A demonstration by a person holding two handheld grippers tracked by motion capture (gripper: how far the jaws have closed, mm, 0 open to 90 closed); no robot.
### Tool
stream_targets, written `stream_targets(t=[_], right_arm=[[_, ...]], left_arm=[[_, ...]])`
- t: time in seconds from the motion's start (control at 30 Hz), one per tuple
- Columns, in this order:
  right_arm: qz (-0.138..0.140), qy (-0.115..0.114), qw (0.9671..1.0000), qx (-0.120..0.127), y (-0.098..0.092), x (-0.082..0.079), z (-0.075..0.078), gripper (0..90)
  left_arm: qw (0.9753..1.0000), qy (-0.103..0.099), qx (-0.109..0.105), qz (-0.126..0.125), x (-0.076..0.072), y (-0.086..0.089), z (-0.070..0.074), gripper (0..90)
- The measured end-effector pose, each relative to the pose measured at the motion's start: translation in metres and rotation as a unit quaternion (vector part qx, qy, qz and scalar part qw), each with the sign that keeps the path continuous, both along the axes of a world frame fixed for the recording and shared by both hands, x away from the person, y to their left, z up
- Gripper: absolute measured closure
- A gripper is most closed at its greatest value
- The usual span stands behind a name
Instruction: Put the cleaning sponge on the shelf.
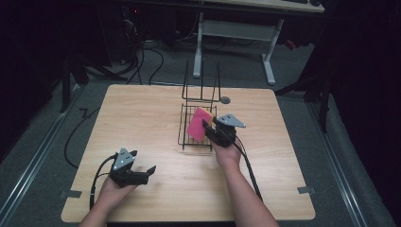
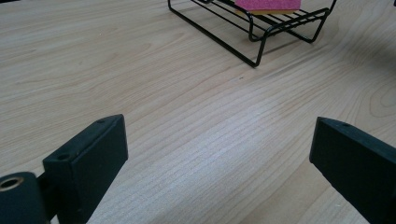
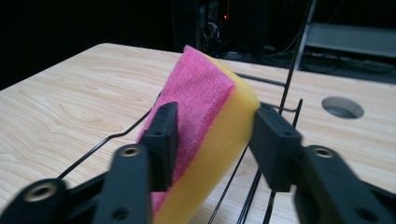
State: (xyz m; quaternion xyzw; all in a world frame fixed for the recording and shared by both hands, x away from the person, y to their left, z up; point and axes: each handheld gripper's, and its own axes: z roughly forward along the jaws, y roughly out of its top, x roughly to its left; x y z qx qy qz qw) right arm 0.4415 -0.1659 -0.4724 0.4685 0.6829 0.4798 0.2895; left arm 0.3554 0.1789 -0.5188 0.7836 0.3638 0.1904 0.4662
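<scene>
A sponge point(image 1: 198, 124) with a pink scouring face and a yellow body is tilted over the black wire rack point(image 1: 189, 142) in the middle of the table. My right gripper point(image 1: 206, 126) is shut on the sponge point(image 3: 210, 126), one jaw on the pink face and the other on the yellow side. In the left gripper view the sponge point(image 2: 267, 5) sits over the rack point(image 2: 261, 28) at the top edge. My left gripper point(image 1: 150, 170) rests near the table's front left, open, with bare wood between its jaws point(image 2: 219, 163).
The rack has tall upright wires point(image 1: 202, 80) at its far end. A round cable hole point(image 1: 225, 100) lies just behind it to the right. The wooden table point(image 1: 142, 118) has bare surface to the left and front. A white desk frame point(image 1: 236, 28) stands beyond.
</scene>
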Motion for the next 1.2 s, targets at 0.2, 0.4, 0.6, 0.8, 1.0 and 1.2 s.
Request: stream_targets(t=[0.2, 0.4, 0.6, 0.8, 1.0, 1.2], right_arm=[[-0.011, -0.032, 0.9993, -0.015, 0.003, -0.005, 0.006, 66.4], [-0.007, -0.033, 0.9994, -0.012, 0.001, -0.006, 0.005, 62.1], [0.0, -0.033, 0.9994, -0.002, -0.001, -0.011, 0.005, 53.9], [0.006, -0.027, 0.9996, 0.001, -0.002, -0.012, 0.004, 47.5], [0.015, -0.025, 0.9996, -0.003, 0.001, -0.014, 0.001, 47.6], [0.017, -0.026, 0.9995, 0.001, 0.002, -0.016, 0.002, 35.9]], left_arm=[[1.0, 0.0, 0.001, -0.001, 0.0, 0.0, 0.0, 4.9], [1.0, -0.001, 0.0, -0.001, 0.0, 0.0, 0.0, 4.9], [1.0, -0.001, 0.0, -0.002, -0.001, -0.002, 0.0, 4.9], [1.0, -0.001, 0.0, -0.003, -0.001, -0.002, 0.0, 4.9], [1.0, -0.001, 0.001, -0.003, 0.0, -0.002, 0.0, 4.9], [1.0, -0.002, 0.0, -0.004, 0.0, -0.002, 0.0, 4.9]])
